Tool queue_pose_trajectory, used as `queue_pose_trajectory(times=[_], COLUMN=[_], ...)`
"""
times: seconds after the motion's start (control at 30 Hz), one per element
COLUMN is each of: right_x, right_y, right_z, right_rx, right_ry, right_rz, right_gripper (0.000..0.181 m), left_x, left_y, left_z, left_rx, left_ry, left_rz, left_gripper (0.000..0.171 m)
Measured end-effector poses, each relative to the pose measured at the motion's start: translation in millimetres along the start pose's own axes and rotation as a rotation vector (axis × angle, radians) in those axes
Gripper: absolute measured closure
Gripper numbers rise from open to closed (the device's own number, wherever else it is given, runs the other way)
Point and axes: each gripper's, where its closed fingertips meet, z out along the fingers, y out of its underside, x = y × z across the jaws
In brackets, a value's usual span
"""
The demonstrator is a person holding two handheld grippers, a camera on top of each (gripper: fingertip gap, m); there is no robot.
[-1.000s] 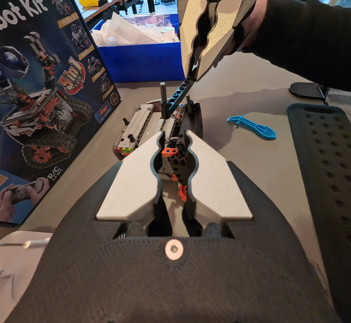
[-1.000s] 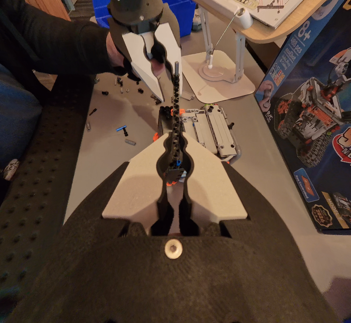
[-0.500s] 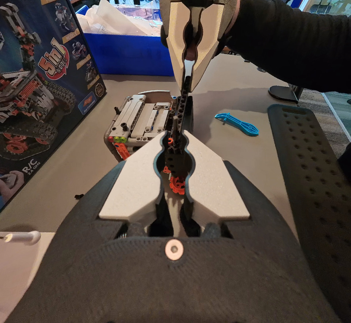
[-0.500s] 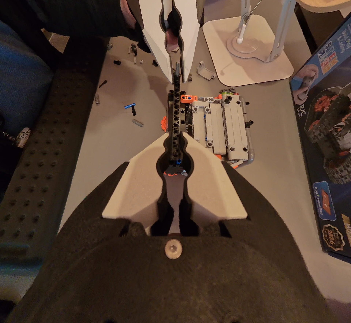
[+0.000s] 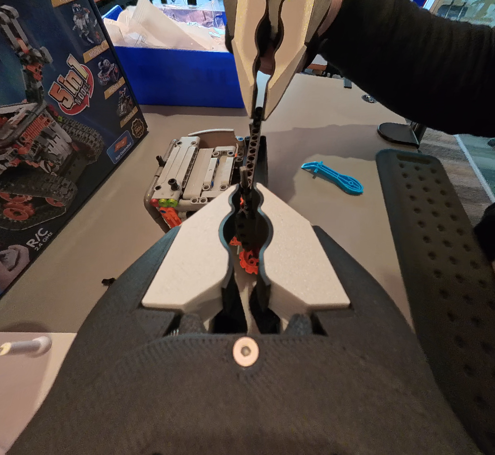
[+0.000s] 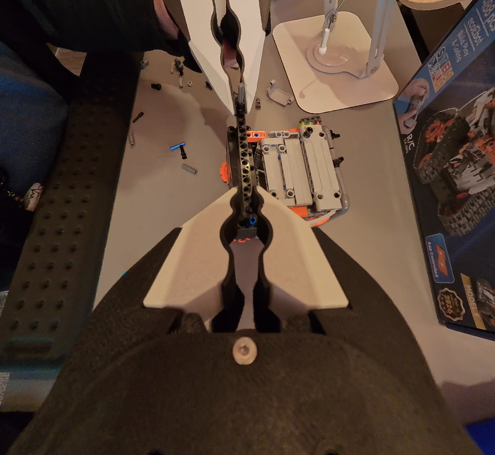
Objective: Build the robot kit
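The printed kit box (image 5: 53, 110) stands at the left edge of the table (image 5: 321, 126), with a blue bin (image 5: 182, 78) behind it. Just beside the box sits a grey and orange brick assembly (image 5: 198, 174). Above its right side a long black perforated beam (image 5: 251, 153) hangs between both tools: the left gripper (image 5: 247, 190) is pinched on the near end, where a grey axle pin (image 5: 243, 174) sticks up, and the right gripper (image 5: 257, 116) is pinched on the far end. With both ends clamped, any twist or pull by one hand could flex the beam or pop it loose. Farther right lie a blue plastic tool (image 5: 333, 178) and a black perforated mat (image 5: 439, 228).
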Motion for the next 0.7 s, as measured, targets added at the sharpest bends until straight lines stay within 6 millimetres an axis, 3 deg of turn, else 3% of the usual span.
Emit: queue_pose_trajectory(times=[0.43, 0.7], right_x=[11, 14], right_y=[0, 8], right_z=[-17, -16], right_rx=[0.051, 0.048], right_ry=[-0.014, -0.008], right_rz=[0.057, 0.062], right_gripper=[0.17, 0.181], left_x=[-5, -2], left_y=[-10, -12], left_z=[4, 5], left_rx=[-0.004, -0.008], left_ry=[-0.038, -0.032], left_rz=[-0.042, -0.032], left_gripper=[0.165, 0.166])
